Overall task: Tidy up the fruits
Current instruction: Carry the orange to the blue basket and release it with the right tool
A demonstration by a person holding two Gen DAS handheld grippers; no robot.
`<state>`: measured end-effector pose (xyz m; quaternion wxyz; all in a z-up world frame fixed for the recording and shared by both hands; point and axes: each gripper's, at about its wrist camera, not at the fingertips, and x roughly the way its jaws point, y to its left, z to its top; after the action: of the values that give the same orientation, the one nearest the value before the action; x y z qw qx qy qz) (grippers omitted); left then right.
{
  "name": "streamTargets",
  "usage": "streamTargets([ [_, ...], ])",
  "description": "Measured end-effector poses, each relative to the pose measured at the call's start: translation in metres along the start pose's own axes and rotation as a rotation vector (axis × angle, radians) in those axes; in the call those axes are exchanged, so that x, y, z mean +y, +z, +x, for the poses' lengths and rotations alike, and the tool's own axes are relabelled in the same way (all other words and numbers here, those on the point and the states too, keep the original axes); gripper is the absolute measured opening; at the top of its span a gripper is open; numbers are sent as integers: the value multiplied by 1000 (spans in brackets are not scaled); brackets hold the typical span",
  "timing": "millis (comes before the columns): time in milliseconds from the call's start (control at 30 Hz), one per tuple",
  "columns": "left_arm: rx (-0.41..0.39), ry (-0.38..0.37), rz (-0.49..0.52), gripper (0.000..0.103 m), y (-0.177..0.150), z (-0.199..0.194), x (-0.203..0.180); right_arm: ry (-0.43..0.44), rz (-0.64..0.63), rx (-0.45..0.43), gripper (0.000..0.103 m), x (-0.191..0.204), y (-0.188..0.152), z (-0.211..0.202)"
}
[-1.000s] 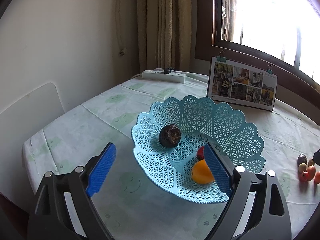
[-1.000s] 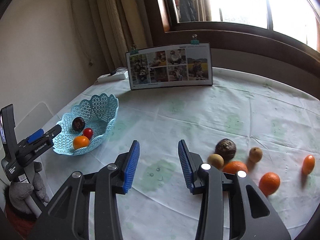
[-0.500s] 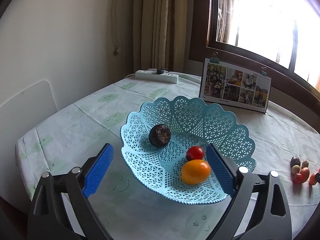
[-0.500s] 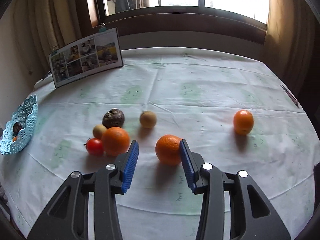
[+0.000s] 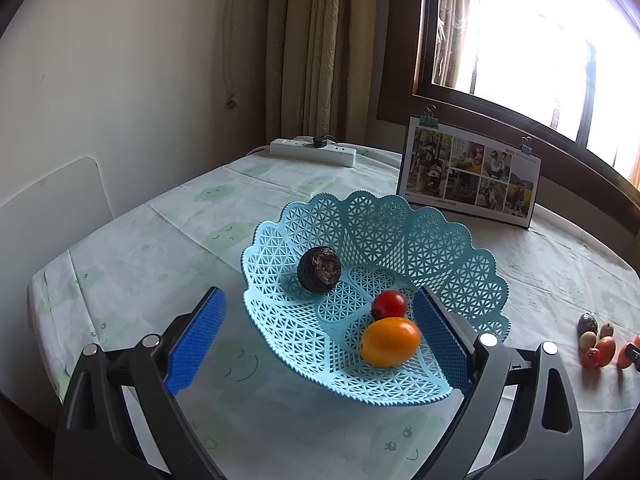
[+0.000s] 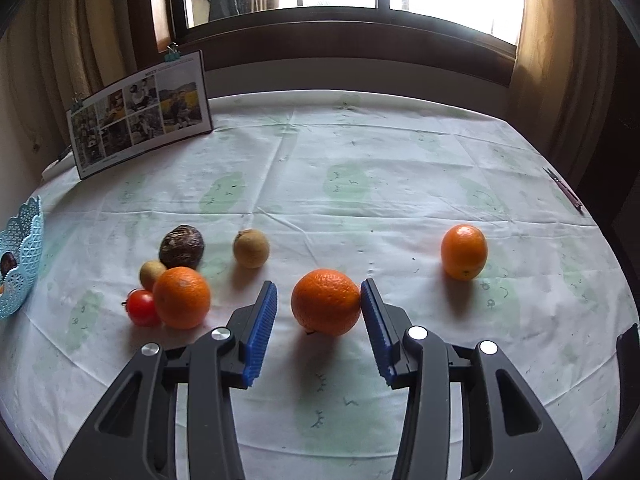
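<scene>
A light-blue lattice basket [image 5: 424, 240] stands on the table and holds a dark round fruit [image 5: 319, 269], a red tomato [image 5: 389, 304] and a yellow-orange fruit [image 5: 390, 341]. My left gripper [image 5: 320, 334] hangs open in front of the basket with nothing between its fingers. In the right wrist view my right gripper [image 6: 320, 328] is open around an orange [image 6: 326, 301]; the right pad touches its side and the left pad stands apart. Loose on the cloth lie another orange [image 6: 181, 297], a tomato [image 6: 141, 307], a dark fruit [image 6: 181, 245], two small brownish fruits [image 6: 251, 248] and a third orange [image 6: 464, 251].
A photo calendar [image 5: 470, 176] stands at the back below the window. A white power strip [image 5: 313, 151] lies near the curtain. A white chair back [image 5: 52, 208] is at the table's left edge. A pen-like object [image 6: 566, 192] lies at the far right edge. The basket's rim [image 6: 20, 256] shows at far left.
My right gripper swung right, from the bare cloth beside the basket, to the loose fruit and came down around an orange. The left gripper drew back a little from the basket.
</scene>
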<state>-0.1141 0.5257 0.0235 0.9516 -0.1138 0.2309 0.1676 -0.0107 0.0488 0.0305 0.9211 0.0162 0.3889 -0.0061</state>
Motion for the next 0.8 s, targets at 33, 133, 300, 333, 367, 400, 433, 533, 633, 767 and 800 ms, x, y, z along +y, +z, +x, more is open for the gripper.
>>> streamTargets([
  [33, 2, 2, -1, 96, 0, 1, 1, -5, 2, 3, 45, -1, 0, 2],
  [133, 4, 6, -7, 96, 0, 2, 4, -16, 8, 13, 45, -5, 1, 8],
  [300, 5, 9, -11, 96, -1, 4, 7, -31, 15, 33, 45, -10, 2, 18],
  [333, 6, 9, -11, 96, -1, 4, 7, -28, 22, 38, 44, -11, 2, 19],
  [367, 7, 10, -11, 96, -1, 5, 7, -26, 31, 40, 43, -13, 3, 21],
  [400, 8, 10, -11, 96, -1, 5, 7, -23, 37, 41, 41, -15, 3, 21],
  [433, 9, 11, -11, 96, -1, 6, 8, -25, 44, 41, 40, -16, 4, 22],
  [533, 16, 17, -14, 96, -1, 8, 10, -13, 46, 39, 39, -13, 7, 19],
  [633, 15, 23, -21, 96, 0, 8, 13, 33, 34, 12, 39, 2, 12, 8],
  [767, 10, 27, -27, 96, 1, 7, 17, 186, -11, -21, 39, 45, 23, -11],
  [800, 10, 26, -28, 96, 2, 6, 17, 220, -26, -26, 39, 56, 25, -14],
])
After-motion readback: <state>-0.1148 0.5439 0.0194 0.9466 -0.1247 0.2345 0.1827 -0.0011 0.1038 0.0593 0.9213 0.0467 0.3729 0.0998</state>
